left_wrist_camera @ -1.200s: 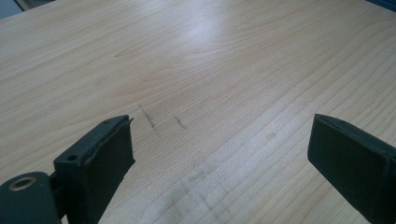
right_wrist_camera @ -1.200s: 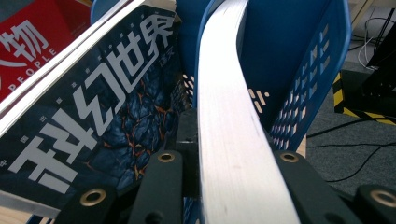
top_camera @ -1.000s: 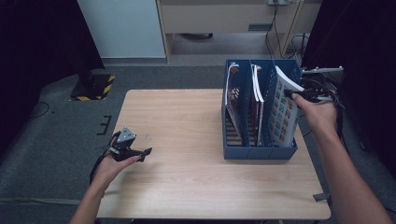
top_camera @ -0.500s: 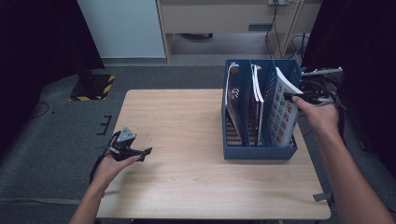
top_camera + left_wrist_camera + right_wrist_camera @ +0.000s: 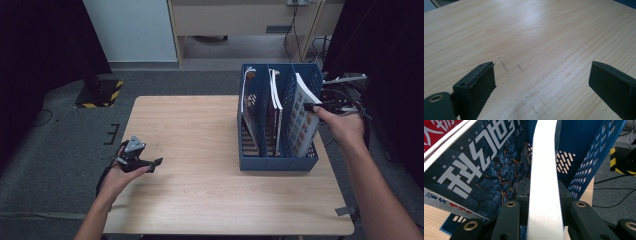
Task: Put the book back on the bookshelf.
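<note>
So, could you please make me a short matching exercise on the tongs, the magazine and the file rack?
Things:
1. left tongs
2. right tongs
3. gripped magazine
4. file rack

States:
A. blue, three slots, on the table
B. leaning in the rightmost slot
C. open over bare wood
D. shut on a white edge

Pairs: 1-C, 2-D, 3-B, 4-A

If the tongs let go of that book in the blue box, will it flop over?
Probably only a little. The book already leans in the blue file box, whose divider and wall should catch it. It looks thin, so likely bendy and light. The right tongs pinch its white edge, which looks smooth and might slip.
</note>
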Demonstrator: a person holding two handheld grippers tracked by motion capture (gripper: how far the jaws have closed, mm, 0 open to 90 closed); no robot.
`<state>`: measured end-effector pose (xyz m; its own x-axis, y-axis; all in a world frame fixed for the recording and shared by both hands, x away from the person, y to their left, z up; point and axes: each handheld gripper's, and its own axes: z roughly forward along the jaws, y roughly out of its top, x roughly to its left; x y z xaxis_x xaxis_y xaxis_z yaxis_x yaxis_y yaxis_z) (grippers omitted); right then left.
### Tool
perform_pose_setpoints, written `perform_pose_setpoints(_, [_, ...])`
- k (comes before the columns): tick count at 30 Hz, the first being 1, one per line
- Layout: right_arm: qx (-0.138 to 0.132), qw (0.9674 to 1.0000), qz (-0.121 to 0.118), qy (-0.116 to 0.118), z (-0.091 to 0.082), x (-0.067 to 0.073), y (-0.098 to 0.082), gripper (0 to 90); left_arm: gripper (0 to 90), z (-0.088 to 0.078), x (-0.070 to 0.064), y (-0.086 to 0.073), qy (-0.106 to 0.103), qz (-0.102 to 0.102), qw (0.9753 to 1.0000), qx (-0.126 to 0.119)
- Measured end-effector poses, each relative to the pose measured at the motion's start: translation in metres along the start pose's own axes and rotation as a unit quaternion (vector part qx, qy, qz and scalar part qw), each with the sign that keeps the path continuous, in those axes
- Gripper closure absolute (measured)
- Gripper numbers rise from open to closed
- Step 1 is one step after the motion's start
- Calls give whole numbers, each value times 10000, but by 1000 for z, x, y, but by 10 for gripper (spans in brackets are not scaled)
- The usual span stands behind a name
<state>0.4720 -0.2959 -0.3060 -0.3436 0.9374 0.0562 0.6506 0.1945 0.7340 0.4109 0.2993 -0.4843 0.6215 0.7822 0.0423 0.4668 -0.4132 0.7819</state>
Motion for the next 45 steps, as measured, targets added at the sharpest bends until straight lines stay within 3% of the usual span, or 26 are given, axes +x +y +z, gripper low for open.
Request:
perform_pose_setpoints(19, [252, 9996, -37, 149, 0, 5, 7, 677, 65, -1, 1, 0, 2, -7, 10000, -13])
perform_pose_setpoints(45, [405, 9992, 25, 39, 12, 6, 23, 647, 65, -2, 1, 0, 1, -18, 10000, -13])
